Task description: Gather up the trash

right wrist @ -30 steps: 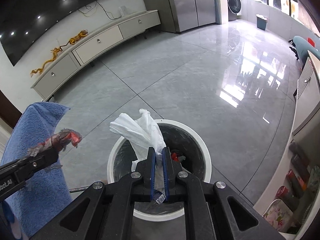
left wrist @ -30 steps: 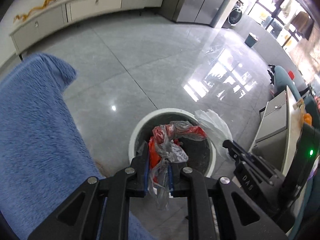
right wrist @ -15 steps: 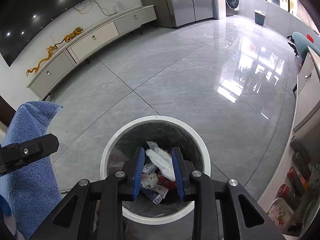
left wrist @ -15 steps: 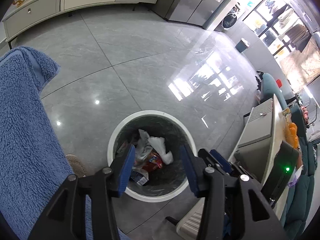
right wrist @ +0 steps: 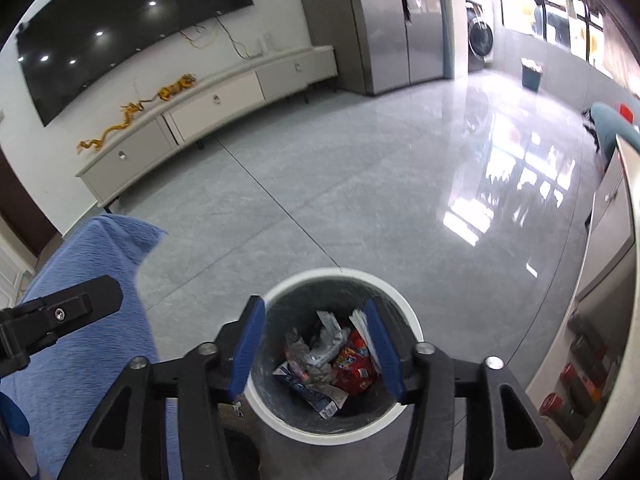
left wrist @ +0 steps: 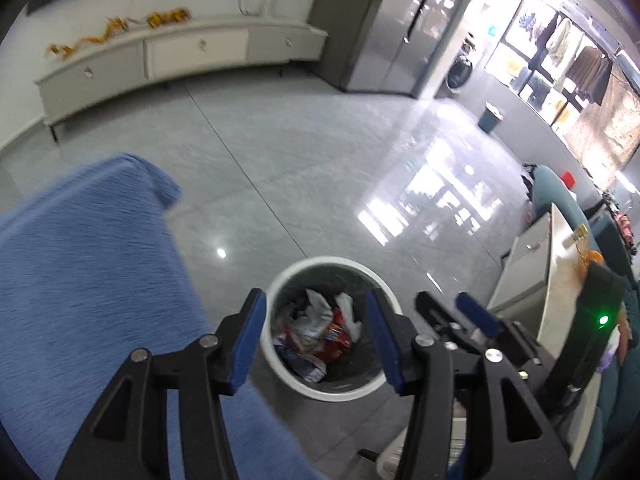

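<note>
A round bin with a white rim [left wrist: 280,285] [right wrist: 304,278] stands on the grey floor below both grippers. Inside lie crumpled wrappers: red snack packets [left wrist: 334,334] [right wrist: 354,366], white and clear plastic [left wrist: 312,312] [right wrist: 320,344] and a blue-white carton [right wrist: 316,394]. My left gripper [left wrist: 316,332] is open and empty above the bin. My right gripper [right wrist: 316,340] is open and empty above the bin; it also shows in the left wrist view [left wrist: 452,312]. The left gripper's finger shows in the right wrist view [right wrist: 68,308].
A blue fleece-covered seat [left wrist: 80,272] [right wrist: 92,280] lies to the left of the bin. A white cabinet with a counter [left wrist: 536,280] [right wrist: 612,240] stands to the right. A long TV console [right wrist: 208,108] and a fridge [right wrist: 392,20] line the far wall.
One second ago each gripper was shut on a piece of trash above the bin. Both have opened, the trash has dropped in, and the grippers have lifted and tilted up.
</note>
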Available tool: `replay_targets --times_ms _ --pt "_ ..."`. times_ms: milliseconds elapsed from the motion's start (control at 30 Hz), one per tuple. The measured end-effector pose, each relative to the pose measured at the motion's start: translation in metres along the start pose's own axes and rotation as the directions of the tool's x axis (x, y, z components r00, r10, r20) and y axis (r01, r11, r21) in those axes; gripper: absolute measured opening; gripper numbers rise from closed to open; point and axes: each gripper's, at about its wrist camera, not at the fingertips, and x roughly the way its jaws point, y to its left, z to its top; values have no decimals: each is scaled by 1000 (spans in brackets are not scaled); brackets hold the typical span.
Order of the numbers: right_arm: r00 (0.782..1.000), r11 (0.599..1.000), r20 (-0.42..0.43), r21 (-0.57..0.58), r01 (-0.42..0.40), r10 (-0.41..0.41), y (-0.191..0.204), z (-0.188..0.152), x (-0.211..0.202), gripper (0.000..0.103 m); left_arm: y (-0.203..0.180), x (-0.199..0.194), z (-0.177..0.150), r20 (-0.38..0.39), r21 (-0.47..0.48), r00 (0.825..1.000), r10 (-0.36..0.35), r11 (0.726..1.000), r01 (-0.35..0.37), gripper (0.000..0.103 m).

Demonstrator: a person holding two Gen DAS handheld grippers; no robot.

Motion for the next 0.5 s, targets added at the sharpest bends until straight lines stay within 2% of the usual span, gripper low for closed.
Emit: replay_targets --times_ms 100,300,433,500 --pt "999 999 42 -36 -8 9 16 2 -23 55 12 -34 -7 62 -10 997 46 999 -46 53" --pt "990 987 130 -161 -27 49 61 -3 -75 66 46 -110 -38 174 -32 972 159 987 -155 54" --pt "979 968 180 -245 -45 91 93 -12 -106 76 76 -160 -64 232 -70 943 237 971 -227 54" --pt "972 954 201 -293 -56 119 112 -20 -122 79 94 -185 -79 258 -97 923 286 958 -270 54"
